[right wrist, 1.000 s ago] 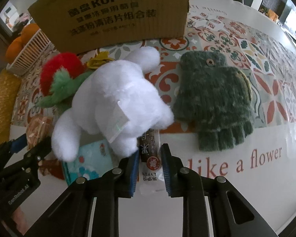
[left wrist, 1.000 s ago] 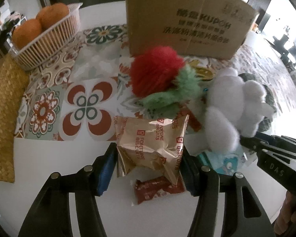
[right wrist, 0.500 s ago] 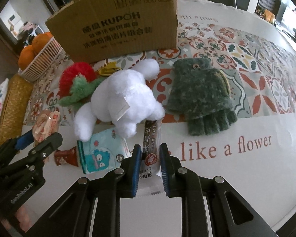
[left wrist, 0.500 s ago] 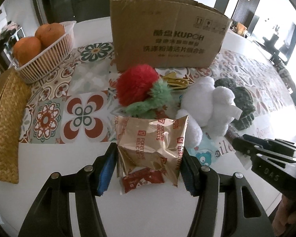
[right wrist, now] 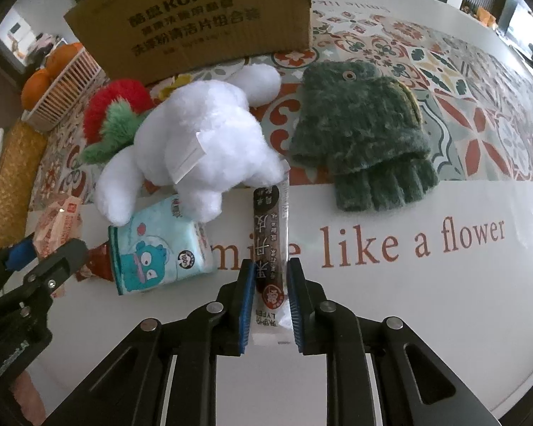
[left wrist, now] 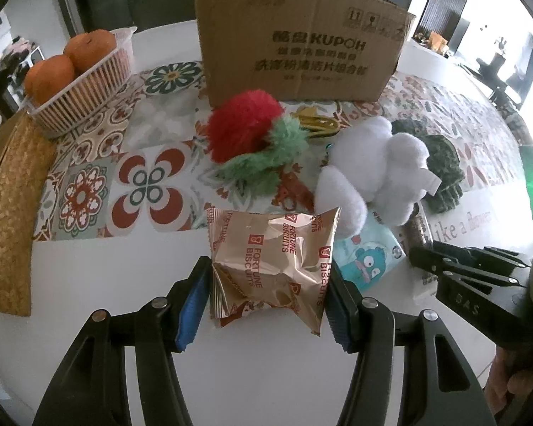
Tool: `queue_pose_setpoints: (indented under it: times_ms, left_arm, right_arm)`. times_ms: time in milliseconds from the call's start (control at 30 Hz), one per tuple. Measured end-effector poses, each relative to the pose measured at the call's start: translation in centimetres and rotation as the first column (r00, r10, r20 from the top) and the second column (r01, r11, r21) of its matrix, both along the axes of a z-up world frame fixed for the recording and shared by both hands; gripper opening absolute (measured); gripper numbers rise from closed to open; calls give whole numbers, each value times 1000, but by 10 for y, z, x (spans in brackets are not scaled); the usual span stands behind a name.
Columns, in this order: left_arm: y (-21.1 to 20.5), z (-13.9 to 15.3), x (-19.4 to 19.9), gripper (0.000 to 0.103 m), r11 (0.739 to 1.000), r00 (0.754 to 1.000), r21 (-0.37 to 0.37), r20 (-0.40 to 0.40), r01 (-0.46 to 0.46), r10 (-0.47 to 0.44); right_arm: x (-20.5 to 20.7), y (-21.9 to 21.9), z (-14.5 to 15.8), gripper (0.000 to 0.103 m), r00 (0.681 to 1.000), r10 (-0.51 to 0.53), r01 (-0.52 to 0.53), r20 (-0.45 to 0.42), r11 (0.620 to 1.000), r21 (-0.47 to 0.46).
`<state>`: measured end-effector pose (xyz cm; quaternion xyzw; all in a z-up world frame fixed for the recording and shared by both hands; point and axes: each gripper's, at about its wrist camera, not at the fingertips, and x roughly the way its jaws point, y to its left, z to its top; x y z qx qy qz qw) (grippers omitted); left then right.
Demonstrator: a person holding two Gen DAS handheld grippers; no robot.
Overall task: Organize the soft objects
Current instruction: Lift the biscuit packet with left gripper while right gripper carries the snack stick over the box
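The white table (right wrist: 426, 319) with its patterned tile cloth and "like a flower" lettering now sits further below me than it did a second ago. I have lifted both of my catches off it. My left gripper (left wrist: 266, 294) is clamped on the crinkled gold foil biscuit packet (left wrist: 273, 266), which hangs clear above the bare tabletop. The small red wrapper that lay under it a moment ago is hidden behind the packet in my left view.

My right gripper (right wrist: 268, 305) is pinched tight on the long dark snack stick in its clear wrapper (right wrist: 268, 241). I have drawn it back so that its far end is only just beside the white plush toy (right wrist: 195, 149).

The soft things lie untouched on the cloth: the plush, the red and green fluffy toy (left wrist: 252, 138) and the dark green knitted fingerless glove (right wrist: 366, 142). Behind them stands the brown cardboard box (left wrist: 298, 42). I judge that I am clearing the packaged snacks out first, so the sorting of the soft things into the box is yet to begin.
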<state>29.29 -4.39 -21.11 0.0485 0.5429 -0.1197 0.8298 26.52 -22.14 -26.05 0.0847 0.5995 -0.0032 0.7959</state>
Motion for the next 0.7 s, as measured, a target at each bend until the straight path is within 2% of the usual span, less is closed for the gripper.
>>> queue_pose_setpoints:
  times_ms: [333,700]
  left_arm:
    - [2,2,-3,58,1000,1000,12,11,-16,16]
    - [-20,23,-6,58,998,998,-34,49,48,-46]
  right_arm:
    - [6,5,-1,21,1000,3,-3,8,1000,11]
    - [-22,-18,34,20,997,-57,56,48,998,33]
